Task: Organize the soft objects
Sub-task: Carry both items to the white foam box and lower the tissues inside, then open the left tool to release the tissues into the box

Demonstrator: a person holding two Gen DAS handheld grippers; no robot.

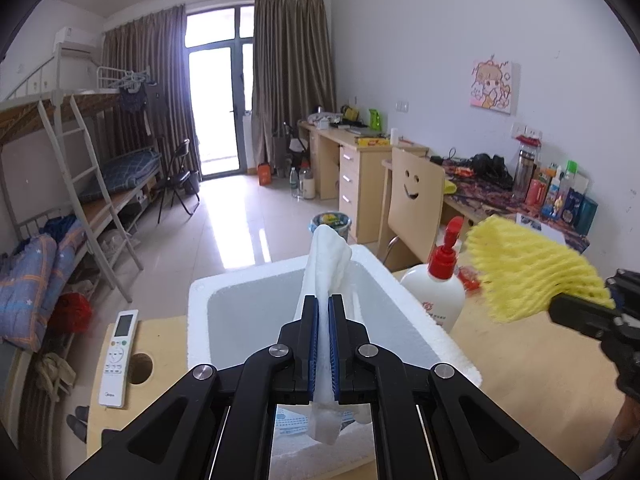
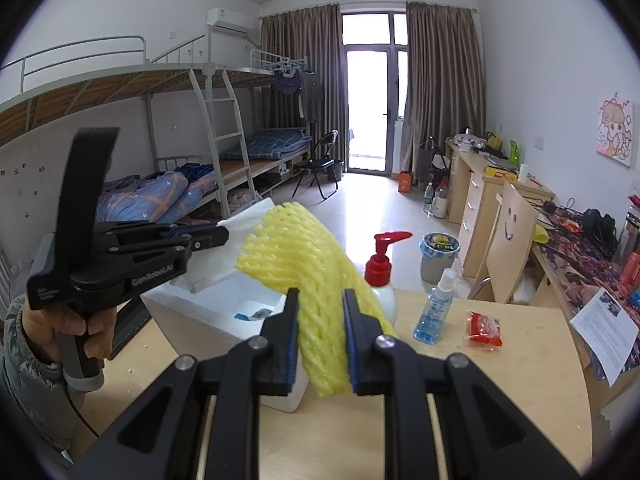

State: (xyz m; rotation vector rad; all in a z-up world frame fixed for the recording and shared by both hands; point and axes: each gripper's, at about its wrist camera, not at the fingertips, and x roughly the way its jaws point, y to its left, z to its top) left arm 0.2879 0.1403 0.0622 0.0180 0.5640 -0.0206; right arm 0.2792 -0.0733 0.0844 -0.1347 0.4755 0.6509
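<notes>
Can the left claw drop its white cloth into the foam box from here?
Probably yes. The left claw is shut on the white cloth directly over the open foam box, with nothing between them. The right claw, holding the yellow foam net, stays off to the side.

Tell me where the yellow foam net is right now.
The yellow foam net is clamped in the right gripper, held up above the table just right of the white foam box, in front of the red-pump lotion bottle.

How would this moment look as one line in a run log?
left gripper: shut on white foam sheet above white foam box | right gripper: shut on yellow foam net
</notes>
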